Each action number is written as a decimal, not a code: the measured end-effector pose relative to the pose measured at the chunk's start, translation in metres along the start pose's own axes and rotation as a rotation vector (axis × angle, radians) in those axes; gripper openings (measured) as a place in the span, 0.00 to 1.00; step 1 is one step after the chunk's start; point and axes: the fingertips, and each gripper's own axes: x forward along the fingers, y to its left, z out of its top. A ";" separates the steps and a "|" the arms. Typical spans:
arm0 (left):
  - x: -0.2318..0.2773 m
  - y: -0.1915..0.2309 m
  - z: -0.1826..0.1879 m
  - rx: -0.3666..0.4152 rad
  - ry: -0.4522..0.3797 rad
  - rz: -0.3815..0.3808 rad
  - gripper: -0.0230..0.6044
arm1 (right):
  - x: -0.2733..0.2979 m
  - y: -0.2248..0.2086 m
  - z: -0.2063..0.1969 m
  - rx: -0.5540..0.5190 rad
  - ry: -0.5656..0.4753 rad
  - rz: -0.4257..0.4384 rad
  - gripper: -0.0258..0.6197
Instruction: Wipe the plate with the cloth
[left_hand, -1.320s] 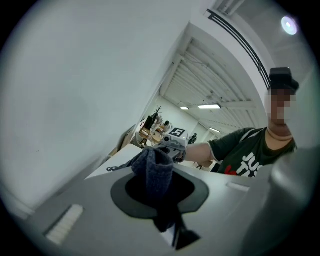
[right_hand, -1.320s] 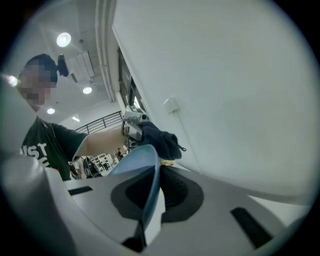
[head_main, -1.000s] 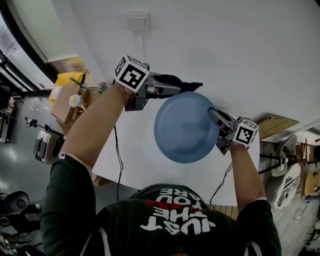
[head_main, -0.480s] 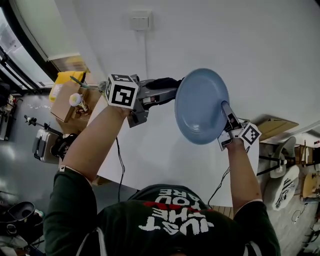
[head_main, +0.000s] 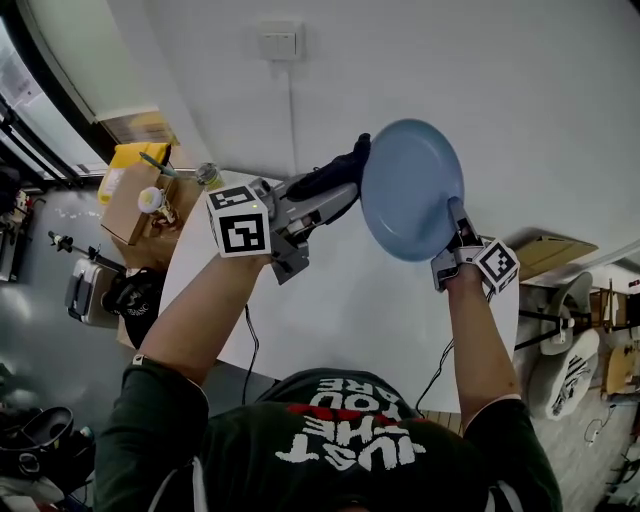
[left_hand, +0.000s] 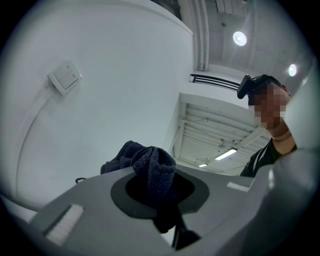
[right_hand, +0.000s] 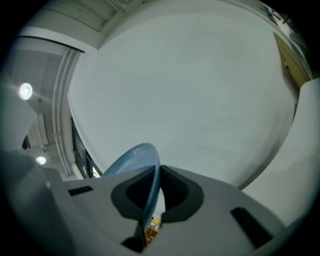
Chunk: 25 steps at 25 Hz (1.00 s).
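Observation:
A blue plate (head_main: 412, 188) is held up on edge above the white table (head_main: 330, 300), in front of the wall. My right gripper (head_main: 456, 218) is shut on its lower right rim; in the right gripper view the plate's rim (right_hand: 150, 175) runs between the jaws. My left gripper (head_main: 345, 180) is shut on a dark cloth (head_main: 340, 172), and the cloth's tip meets the plate's left edge. In the left gripper view the bunched dark cloth (left_hand: 150, 172) sticks out from between the jaws.
A wall switch (head_main: 277, 42) sits high on the white wall. A cardboard box with a yellow item (head_main: 135, 190) stands off the table's left end. A cable (head_main: 240, 330) hangs over the table's near edge. Floor clutter lies at the far left and right.
The plate has swung from lying nearly flat to standing on edge and has moved up and right. My left gripper with the cloth has tilted up and come against the plate's left edge.

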 end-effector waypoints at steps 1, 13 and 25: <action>0.001 -0.002 -0.004 -0.005 -0.010 0.003 0.12 | 0.001 -0.002 0.001 0.012 -0.015 -0.008 0.06; 0.025 -0.031 -0.066 -0.074 0.024 -0.031 0.12 | 0.021 -0.002 0.014 0.040 -0.108 -0.109 0.06; 0.044 -0.028 -0.096 -0.092 0.023 0.029 0.12 | 0.016 0.008 0.005 0.016 -0.123 -0.174 0.06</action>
